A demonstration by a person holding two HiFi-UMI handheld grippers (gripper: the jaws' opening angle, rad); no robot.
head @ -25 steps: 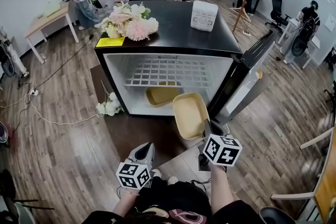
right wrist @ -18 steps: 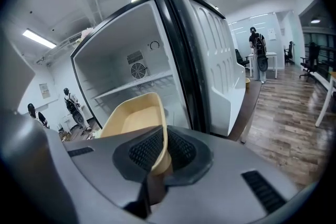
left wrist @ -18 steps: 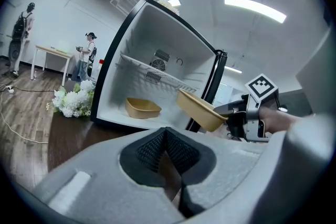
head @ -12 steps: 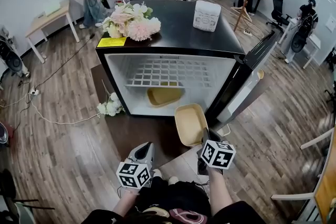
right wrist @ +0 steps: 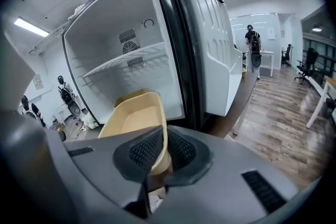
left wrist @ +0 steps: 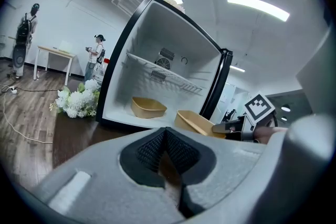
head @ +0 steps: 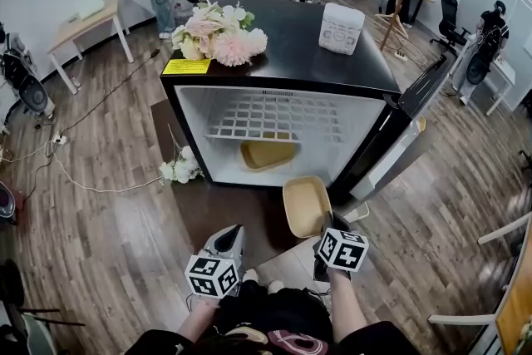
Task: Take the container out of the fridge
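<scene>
**Now the container is out of the fridge**

Nearest to the person, the left tool (head: 225,237) is shut tight with nothing in it. It waits low and off to the side. I think that is because one tool is enough for such a light thing.

Just beside it, the right tool (head: 328,222) is clamped on the rim of the tan container (head: 306,205). It pinches only one edge, so the container sticks out in front of it and hangs over the floor. A grip on the thin rim is likely the easy way to hold a wide, open thing like this. The container is outside the fridge (head: 193,129), near the open door (head: 391,137).

Farther in, a second tan container (head: 268,153) sits on the fridge bottom, under the wire shelf (head: 278,116). White flowers (head: 179,169) lie on the floor by the fridge's left side. Pink flowers (head: 220,33) and a white box (head: 342,27) sit on top.

A second ago the held container was higher, right at the fridge's mouth. Now it is lower and closer to the person. The left tool is in the same spot as before.
</scene>
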